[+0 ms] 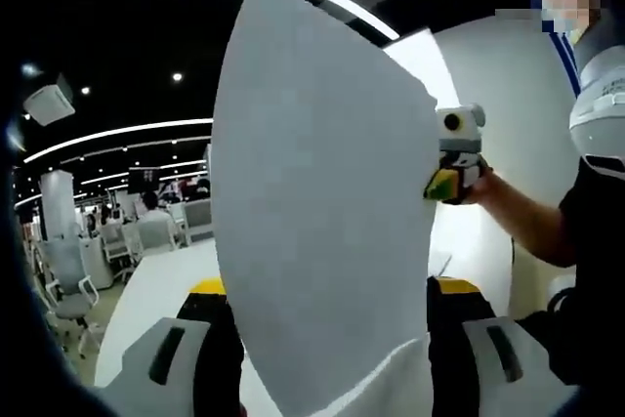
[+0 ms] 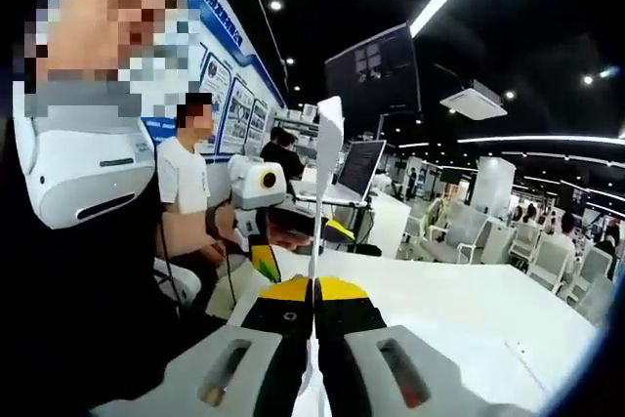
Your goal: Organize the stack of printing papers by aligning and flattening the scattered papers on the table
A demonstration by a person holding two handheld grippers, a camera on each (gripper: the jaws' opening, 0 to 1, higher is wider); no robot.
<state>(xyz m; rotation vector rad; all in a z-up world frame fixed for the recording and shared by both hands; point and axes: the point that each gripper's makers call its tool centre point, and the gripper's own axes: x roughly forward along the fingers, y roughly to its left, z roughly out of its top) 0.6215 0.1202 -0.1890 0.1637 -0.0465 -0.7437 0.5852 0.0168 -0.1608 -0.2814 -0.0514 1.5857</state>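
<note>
The printing papers are plain white sheets held together upright, lifted off the white table rather than lying flat on it. In the left gripper view their broad face stands above the table like a tall, pointed blade, one more white sheet edge peeking out behind its upper right. In the right gripper view the papers appear edge-on, a thin vertical sliver rising over the table.

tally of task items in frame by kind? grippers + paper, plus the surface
Hand-held gripper: 2 (left, right)
Paper stack, held upright between them: 1
White table: 1
Total: 4
</note>
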